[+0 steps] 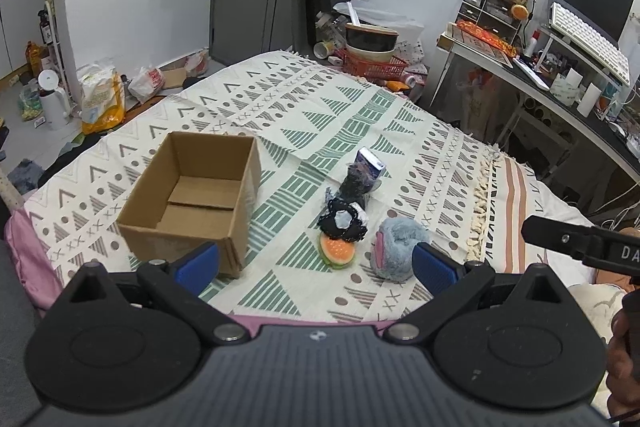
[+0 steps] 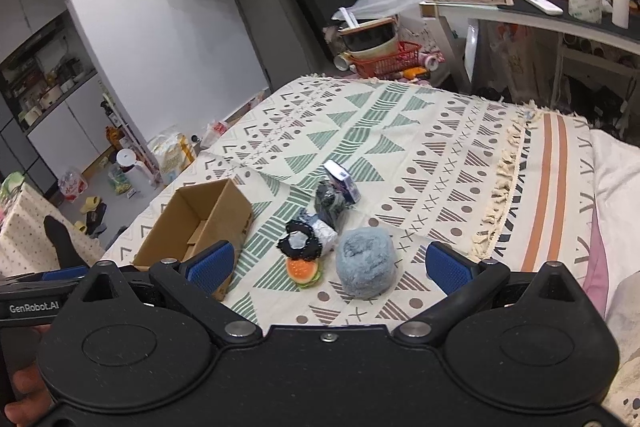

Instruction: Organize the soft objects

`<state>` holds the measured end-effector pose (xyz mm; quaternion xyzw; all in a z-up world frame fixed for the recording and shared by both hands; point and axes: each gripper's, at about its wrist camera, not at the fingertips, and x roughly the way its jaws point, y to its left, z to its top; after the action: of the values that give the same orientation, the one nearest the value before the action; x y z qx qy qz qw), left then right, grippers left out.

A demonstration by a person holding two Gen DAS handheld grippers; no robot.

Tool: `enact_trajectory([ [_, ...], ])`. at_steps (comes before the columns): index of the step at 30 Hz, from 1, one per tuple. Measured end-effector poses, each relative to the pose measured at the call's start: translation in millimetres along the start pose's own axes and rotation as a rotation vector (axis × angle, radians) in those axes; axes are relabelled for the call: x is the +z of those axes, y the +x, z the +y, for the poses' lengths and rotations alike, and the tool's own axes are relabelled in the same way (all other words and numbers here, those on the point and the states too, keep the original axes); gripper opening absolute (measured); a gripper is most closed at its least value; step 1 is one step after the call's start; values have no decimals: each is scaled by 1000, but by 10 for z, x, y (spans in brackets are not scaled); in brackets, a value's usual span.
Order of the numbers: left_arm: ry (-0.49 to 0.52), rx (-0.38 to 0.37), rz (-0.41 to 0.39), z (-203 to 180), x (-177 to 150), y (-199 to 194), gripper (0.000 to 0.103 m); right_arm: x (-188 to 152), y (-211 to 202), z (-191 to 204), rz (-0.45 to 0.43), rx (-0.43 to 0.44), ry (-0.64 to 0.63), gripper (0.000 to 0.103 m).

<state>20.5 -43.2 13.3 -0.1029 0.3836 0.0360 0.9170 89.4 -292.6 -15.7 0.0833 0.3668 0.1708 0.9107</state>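
Grippers left (image 1: 316, 263) and right (image 2: 330, 265) both spread, empty; plush (image 2: 364, 263) just ahead: descend centred, pinch gently.

Cardboard box (image 1: 192, 195): matt brown paperboard. Blanket (image 1: 360, 115): woven cloth, fringed. Plush ball (image 2: 366, 263): fuzzy blue-grey. Claw pads (image 1: 198, 263): ribbed blue plastic.

An open brown cardboard box (image 1: 192, 197) stands upright and empty on the patterned cloth. To its right lies a row of soft things: a fluffy blue-grey plush ball (image 1: 394, 247), a small burger-shaped squishy toy (image 1: 337, 251), a black lace scrunchie (image 1: 344, 223) resting partly on the burger, a dark bundled cloth (image 1: 356, 183), and a small purple packet (image 1: 370, 161) farthest away.
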Motion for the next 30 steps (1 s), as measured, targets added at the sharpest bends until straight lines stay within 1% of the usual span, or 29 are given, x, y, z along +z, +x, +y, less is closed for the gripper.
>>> enact_trajectory([
  [4, 15, 0, 5, -88, 34, 121, 102, 29, 113, -130, 17, 6, 34, 103],
  [7, 30, -8, 17, -151, 52, 225, 102, 62, 189, -207, 22, 40, 46, 103],
  [18, 22, -33, 54, -285, 170, 632, 101, 172, 610, -480, 98, 44, 111, 103],
  [23, 20, -67, 66, -352, 230, 852, 99, 168, 804, -612, 123, 28, 156, 103],
  [25, 15, -78, 82, -389, 246, 958, 98, 164, 888, -670, 132, 29, 175, 100],
  [26, 12, -90, 90, -404, 254, 1003, 95, 173, 942, -710, 143, 35, 193, 96],
  [27, 11, -106, 99, -422, 261, 1062, 92, 169, 1003, -753, 158, 39, 216, 90],
  [28, 10, -119, 107, -441, 267, 1123, 91, 163, 1059, -785, 173, 36, 233, 86],
  [29, 7, -125, 116, -459, 271, 1177, 87, 154, 1114, -811, 188, 31, 242, 79],
  [30, 0, -131, 127, -472, 275, 1238, 82, 143, 1176, -836, 205, 25, 252, 75],
])
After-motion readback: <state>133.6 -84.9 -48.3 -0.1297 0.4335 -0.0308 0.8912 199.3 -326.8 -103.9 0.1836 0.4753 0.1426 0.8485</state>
